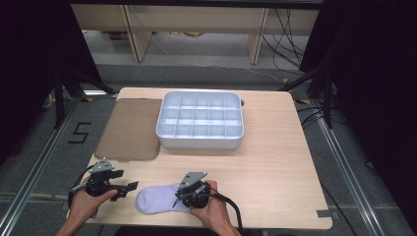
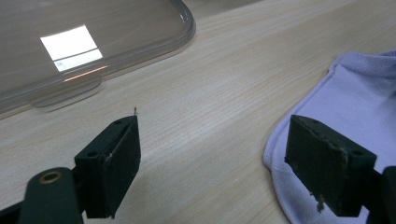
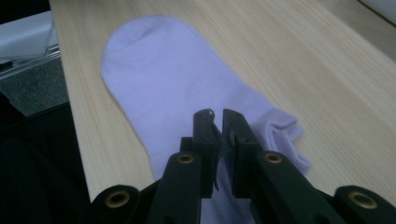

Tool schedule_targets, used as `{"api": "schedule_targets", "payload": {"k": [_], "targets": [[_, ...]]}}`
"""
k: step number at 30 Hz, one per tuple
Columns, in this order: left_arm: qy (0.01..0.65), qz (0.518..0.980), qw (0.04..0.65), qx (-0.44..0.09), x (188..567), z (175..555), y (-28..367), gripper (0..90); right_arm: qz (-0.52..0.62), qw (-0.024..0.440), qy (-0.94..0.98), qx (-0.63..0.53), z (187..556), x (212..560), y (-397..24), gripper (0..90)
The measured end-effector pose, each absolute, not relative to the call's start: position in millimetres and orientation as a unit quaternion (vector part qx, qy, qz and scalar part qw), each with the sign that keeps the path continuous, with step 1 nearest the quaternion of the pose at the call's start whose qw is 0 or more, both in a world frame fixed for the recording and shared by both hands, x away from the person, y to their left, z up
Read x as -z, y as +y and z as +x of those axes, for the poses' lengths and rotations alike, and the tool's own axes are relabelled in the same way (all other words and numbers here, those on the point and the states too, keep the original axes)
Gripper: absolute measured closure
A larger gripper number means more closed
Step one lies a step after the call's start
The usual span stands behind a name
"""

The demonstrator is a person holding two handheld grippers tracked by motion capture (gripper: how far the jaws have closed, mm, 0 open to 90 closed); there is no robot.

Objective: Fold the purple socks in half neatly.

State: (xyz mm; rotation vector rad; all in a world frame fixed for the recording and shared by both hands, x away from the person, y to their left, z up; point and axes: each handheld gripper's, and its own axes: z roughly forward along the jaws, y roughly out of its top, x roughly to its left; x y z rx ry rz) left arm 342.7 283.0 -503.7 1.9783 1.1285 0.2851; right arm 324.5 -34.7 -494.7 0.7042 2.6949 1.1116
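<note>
pale lilac sock point(image 1: 157, 199) flat on table point(image 1: 275, 167) at near edge, 6 o'clock from compartment tray point(image 1: 200, 120). right gripper point(image 3: 218, 122) jaws nearly together, pinching sock fabric at its cuff end. left gripper point(image 2: 212, 161) jaws wide apart, empty, at sock's 9 o'clock, toe just beside one jaw.

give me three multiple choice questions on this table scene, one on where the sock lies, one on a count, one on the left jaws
1. Where is the sock?
A. in the tray
B. on the table's near edge
C. on the clear lid

2. How many rows of compartments has the tray?
A. three
B. six
C. one

3. How do the left gripper jaws stand?
A. shut on the sock
B. shut on nothing
C. open

Answers: 1 B, it lies flat between the two grippers; 2 A, three rows show from above; 3 C, bare table shows between them.
</note>
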Motion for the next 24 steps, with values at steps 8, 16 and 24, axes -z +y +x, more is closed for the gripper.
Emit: {"api": "schedule_targets", "payload": {"k": [8, 16, 24], "targets": [[0.446, 0.786, 0.413, -0.11, 504, 343, 283, 17.3, 0.25, 0.075, 0.905, -0.337, 328, 503, -44, 85.2], [0.433, 0.796, 0.411, -0.102, 502, 344, 285, 17.3, 0.269, 0.074, 0.901, -0.333, 326, 505, -56, 85.9], [0.432, 0.792, 0.42, -0.096, 503, 342, 280, 17.4, 0.306, 0.076, 0.892, -0.324, 323, 503, -83, 85.9]]}}
